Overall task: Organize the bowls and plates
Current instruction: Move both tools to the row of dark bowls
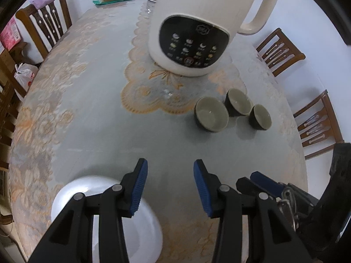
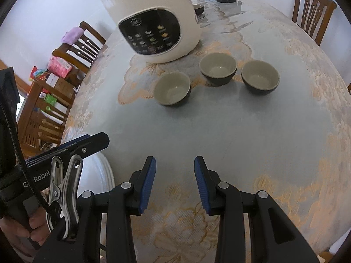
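Left gripper [image 1: 170,186]: jaws wide apart, empty, above table [image 1: 98,114].
Right gripper [image 2: 175,185]: jaws wide apart, empty.
Plate [image 1: 105,199]: white, near left, partly under left gripper.
Bowls: three, dark outside; left [image 2: 172,91], middle [image 2: 218,68], right [image 2: 260,76], near kettle [image 2: 153,19].

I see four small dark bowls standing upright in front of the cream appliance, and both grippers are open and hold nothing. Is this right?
Not quite: there are three small dark bowls, not four, as the right wrist view shows. The rest holds: they stand upright in front of the cream appliance, and the left gripper and right gripper are open and empty.
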`<state>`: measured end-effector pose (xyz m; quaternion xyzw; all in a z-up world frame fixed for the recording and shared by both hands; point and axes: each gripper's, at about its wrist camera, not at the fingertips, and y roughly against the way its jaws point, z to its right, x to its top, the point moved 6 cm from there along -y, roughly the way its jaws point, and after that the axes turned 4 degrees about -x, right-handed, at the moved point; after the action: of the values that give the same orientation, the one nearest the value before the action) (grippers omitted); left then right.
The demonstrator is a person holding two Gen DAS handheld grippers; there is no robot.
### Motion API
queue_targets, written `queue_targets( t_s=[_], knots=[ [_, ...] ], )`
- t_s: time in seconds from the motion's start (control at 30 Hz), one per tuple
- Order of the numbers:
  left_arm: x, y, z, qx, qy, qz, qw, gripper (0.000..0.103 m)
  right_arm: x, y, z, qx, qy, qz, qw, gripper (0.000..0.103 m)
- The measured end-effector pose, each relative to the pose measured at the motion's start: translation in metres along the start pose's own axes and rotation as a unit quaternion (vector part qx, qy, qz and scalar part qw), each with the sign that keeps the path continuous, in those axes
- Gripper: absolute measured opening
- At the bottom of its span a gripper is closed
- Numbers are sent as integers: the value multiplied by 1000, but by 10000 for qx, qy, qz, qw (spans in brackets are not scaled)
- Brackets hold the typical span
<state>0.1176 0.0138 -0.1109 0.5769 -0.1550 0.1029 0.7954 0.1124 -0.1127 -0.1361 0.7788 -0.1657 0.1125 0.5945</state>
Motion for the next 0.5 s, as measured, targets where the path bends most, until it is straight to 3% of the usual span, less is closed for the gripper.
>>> queue_targets(
  t_s=[0.3, 0.5],
  knots=[
    [27, -27, 13, -30, 6, -105, 9999, 45, 32, -18, 15, 106, -34, -102, 9999, 37],
    [41, -43, 15, -42, 53, -187, 9998, 45, 52, -30, 19, 111, 62, -101, 9999, 29]
  ],
)
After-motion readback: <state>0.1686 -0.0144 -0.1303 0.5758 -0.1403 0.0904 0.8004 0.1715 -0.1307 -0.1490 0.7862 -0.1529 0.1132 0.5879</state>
